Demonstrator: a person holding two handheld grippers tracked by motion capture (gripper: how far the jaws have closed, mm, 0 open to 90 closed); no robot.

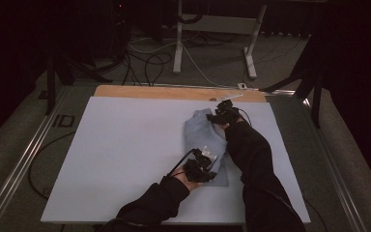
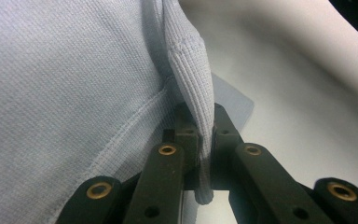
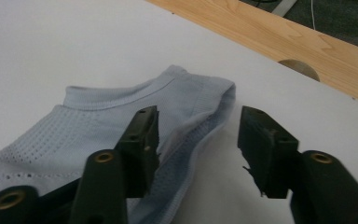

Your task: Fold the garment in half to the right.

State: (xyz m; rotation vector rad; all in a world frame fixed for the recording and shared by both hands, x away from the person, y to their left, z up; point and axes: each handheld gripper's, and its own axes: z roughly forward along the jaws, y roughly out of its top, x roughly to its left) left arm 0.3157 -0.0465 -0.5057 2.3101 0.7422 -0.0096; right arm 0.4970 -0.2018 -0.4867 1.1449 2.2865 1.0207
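While my left claw (image 2: 204, 140) is clenched on a ribbed hem of the pale blue shirt (image 1: 206, 145), my right claw (image 3: 196, 144) hangs released over the far end of the garment, its jaws spread with one over the fabric and one past its edge. I see the shirt lying crumpled on the white sheet (image 1: 125, 154) that covers the desk (image 1: 164, 92), right of the middle, running from near the far edge toward me. The ribbed collar (image 3: 121, 95) lies just ahead of my right claw. Both my dark sleeves reach in from the near side, the left hand (image 1: 186, 181) at the shirt's near end
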